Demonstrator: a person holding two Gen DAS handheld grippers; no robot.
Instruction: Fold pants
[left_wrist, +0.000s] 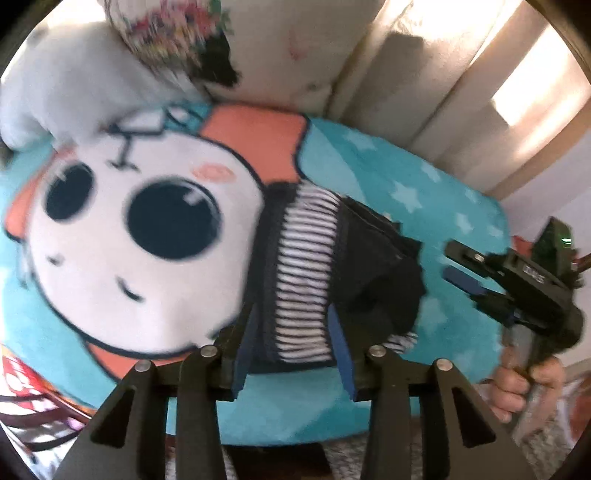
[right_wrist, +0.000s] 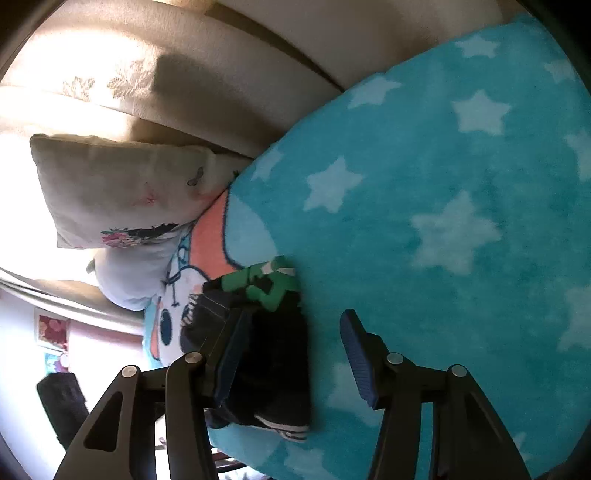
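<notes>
The pants (left_wrist: 332, 266) lie in a folded bundle on the turquoise star blanket (left_wrist: 424, 206): dark fabric with a black-and-white striped lining turned up. In the right wrist view the bundle (right_wrist: 269, 354) is dark with a green patterned patch on its far end. My left gripper (left_wrist: 291, 339) is open, its blue pads either side of the bundle's near edge, holding nothing. My right gripper (right_wrist: 291, 354) is open over the bundle's right part; it also shows in the left wrist view (left_wrist: 465, 266) at the right, held by a hand, apart from the pants.
The blanket bears a big white cartoon face (left_wrist: 140, 236) left of the pants. Cushions (right_wrist: 122, 192) and a white pillow (left_wrist: 74, 81) lie at the back against the beige sofa back (left_wrist: 424, 92). The blanket's edge (left_wrist: 295, 439) is close to me.
</notes>
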